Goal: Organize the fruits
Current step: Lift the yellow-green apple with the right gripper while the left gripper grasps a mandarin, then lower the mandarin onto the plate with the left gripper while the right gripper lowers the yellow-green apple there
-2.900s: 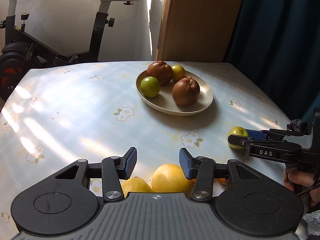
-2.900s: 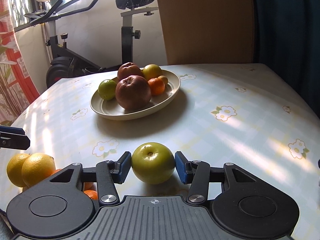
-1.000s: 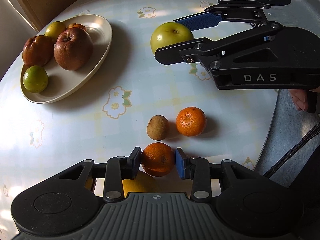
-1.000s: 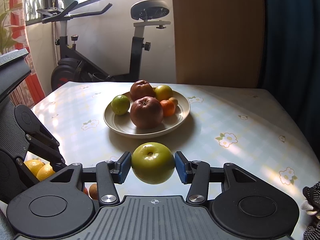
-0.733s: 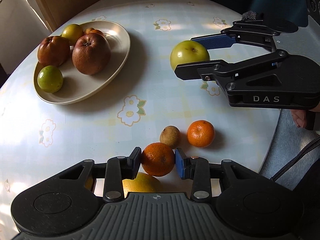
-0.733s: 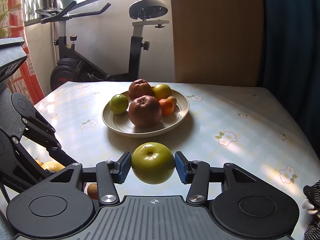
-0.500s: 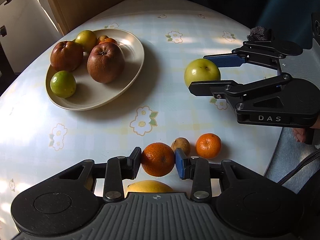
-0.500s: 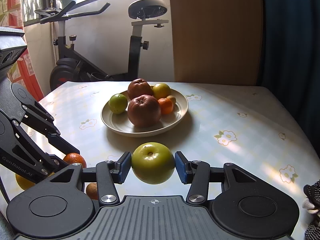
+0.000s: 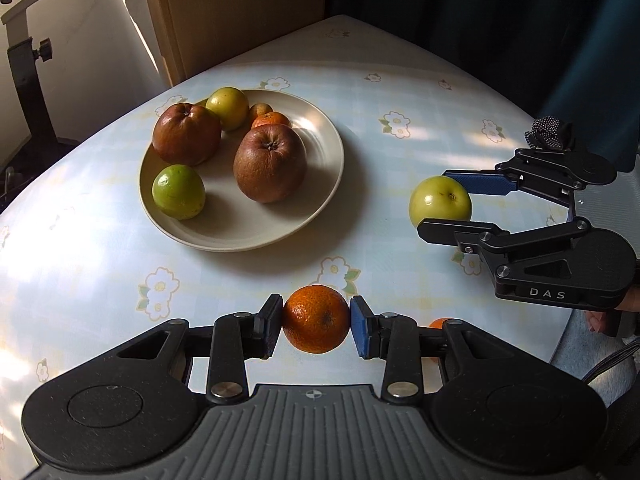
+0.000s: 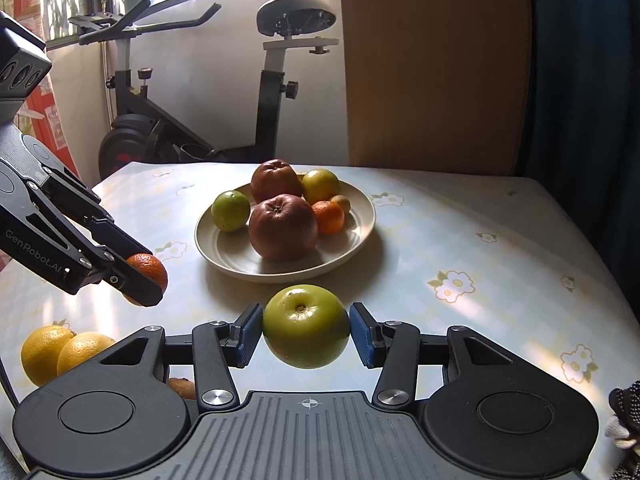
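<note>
Left gripper [image 9: 316, 319] squeezes small orange [image 9: 316, 318], up off table [image 9: 100, 240], near side of plate [image 9: 320, 204]. Right gripper [image 10: 306, 326] squeezes green apple [image 10: 306, 326], also near plate, on right.

Risks:
- Round fruit may slip from pads, roll off table edge.
- Plate crowded: big brown apples [image 9: 270, 163] may get bumped, push small fruit out.
- Both grippers heading for plate may bump each other.

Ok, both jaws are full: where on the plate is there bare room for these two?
The plate is bare along its near-right side, between the front brown apple and the rim, and in the near dip between that apple and the lime. The far-left half is crowded: second brown apple, yellow-green fruit, small orange.
</note>
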The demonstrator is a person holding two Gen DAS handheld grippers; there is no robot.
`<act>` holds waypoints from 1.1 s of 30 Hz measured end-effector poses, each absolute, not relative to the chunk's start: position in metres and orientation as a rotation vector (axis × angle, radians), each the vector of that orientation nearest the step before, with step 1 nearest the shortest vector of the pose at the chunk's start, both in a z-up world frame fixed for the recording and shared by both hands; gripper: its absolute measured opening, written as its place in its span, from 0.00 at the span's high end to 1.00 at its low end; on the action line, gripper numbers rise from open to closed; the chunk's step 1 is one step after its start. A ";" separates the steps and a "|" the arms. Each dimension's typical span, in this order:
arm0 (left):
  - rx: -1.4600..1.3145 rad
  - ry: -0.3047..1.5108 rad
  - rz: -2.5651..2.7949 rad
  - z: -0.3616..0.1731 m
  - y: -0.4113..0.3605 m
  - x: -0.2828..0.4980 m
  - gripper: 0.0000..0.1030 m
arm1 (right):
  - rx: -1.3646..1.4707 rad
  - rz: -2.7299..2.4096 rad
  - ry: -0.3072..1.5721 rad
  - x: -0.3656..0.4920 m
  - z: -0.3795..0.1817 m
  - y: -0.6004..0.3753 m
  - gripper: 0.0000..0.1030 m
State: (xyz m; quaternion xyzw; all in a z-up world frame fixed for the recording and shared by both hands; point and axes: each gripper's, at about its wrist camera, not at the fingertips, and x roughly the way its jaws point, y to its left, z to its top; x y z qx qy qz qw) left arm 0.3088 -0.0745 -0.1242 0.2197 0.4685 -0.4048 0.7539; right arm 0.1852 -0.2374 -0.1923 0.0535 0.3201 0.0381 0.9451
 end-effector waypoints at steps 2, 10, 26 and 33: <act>0.457 1.020 -0.870 -0.124 -0.073 0.315 0.63 | 0.103 0.078 0.649 0.191 -0.190 -0.239 0.57; 0.371 1.005 -0.810 -0.117 -0.065 0.345 0.63 | 0.062 0.082 0.623 0.225 -0.179 -0.247 0.57; 0.046 1.009 -0.632 -0.128 -0.077 0.438 0.63 | -0.031 0.094 0.647 0.312 -0.198 -0.262 0.57; -0.002 0.997 -0.555 -0.132 -0.073 0.458 0.63 | -0.062 0.117 0.655 0.331 -0.208 -0.264 0.57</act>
